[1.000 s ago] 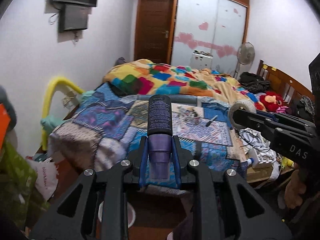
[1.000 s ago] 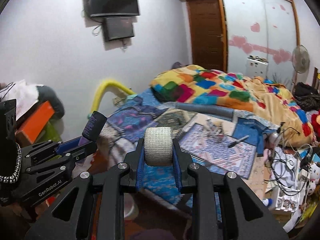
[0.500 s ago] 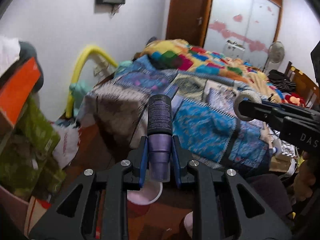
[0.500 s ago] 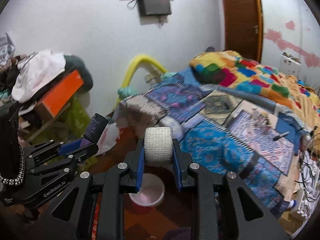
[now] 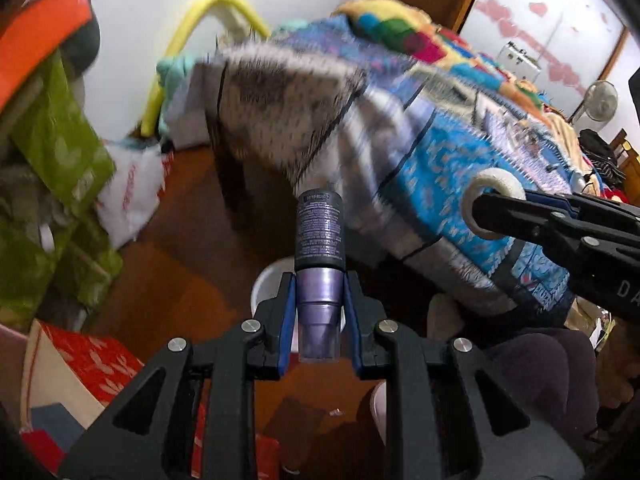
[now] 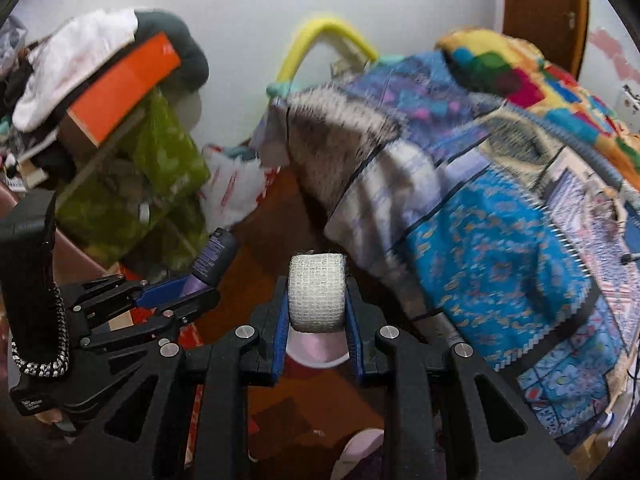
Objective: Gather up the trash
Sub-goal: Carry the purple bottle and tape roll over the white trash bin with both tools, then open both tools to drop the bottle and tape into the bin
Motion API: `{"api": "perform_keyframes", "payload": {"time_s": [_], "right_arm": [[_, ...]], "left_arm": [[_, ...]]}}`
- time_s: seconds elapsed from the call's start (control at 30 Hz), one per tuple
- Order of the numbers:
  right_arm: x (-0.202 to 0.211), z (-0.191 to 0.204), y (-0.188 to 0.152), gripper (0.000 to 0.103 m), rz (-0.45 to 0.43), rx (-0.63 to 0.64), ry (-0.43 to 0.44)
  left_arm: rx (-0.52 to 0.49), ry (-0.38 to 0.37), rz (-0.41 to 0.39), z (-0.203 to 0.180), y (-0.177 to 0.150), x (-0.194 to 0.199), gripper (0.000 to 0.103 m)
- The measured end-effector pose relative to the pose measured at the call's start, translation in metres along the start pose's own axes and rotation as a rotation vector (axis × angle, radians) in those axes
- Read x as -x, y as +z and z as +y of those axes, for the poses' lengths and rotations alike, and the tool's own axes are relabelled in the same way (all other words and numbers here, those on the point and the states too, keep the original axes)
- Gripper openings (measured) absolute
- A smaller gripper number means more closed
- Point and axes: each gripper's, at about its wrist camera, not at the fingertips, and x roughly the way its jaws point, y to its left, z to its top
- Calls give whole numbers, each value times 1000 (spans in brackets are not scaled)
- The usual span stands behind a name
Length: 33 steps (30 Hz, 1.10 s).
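Note:
My left gripper point(image 5: 319, 300) is shut on a dark purple spray bottle point(image 5: 319, 236), gripped at its purple cap end with the body pointing forward. It also shows in the right wrist view point(image 6: 214, 252). My right gripper point(image 6: 317, 304) is shut on a white roll of gauze tape point(image 6: 317, 292), which also shows in the left wrist view point(image 5: 494, 192). Both hang above the brown floor beside the bed. A small white and pink bin point(image 6: 316, 350) stands on the floor right under both grippers, mostly hidden by them; its rim shows in the left wrist view point(image 5: 266, 284).
A bed with patterned blue covers point(image 5: 452, 160) fills the right side. Green bags point(image 6: 160, 164), an orange box point(image 6: 124, 88) and a white plastic bag point(image 5: 128, 196) are piled at the left. A yellow curved tube point(image 5: 200, 20) stands at the wall. A red patterned bag point(image 5: 92, 364) lies bottom left.
Both grippers have tilted down and moved left off the bed, toward the floor. The bin has come nearer, now directly under them. Both grips are unchanged.

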Motion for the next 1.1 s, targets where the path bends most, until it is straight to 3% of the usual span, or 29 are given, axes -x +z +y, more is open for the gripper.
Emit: {"api": "perform_keyframes", "payload": {"time_s": [0.3, 0.53, 0.67, 0.77, 1.0, 1.1], "right_arm": [[-85, -7, -9, 23, 163, -3, 55], [-133, -10, -8, 23, 236, 2, 31], [-145, -21, -2, 25, 275, -58, 72], [-148, -26, -1, 39, 302, -90, 105], [-136, -27, -1, 40, 281, -52, 77], [-128, -30, 0, 40, 267, -56, 68]], "left_arm": [[58, 14, 161, 18, -16, -62, 22], [100, 27, 236, 28, -20, -96, 22], [123, 29, 251, 30, -17, -107, 22], [128, 27, 254, 32, -12, -114, 22], [154, 3, 235, 30, 5, -124, 22], [154, 18, 231, 28, 11, -123, 31]]}}
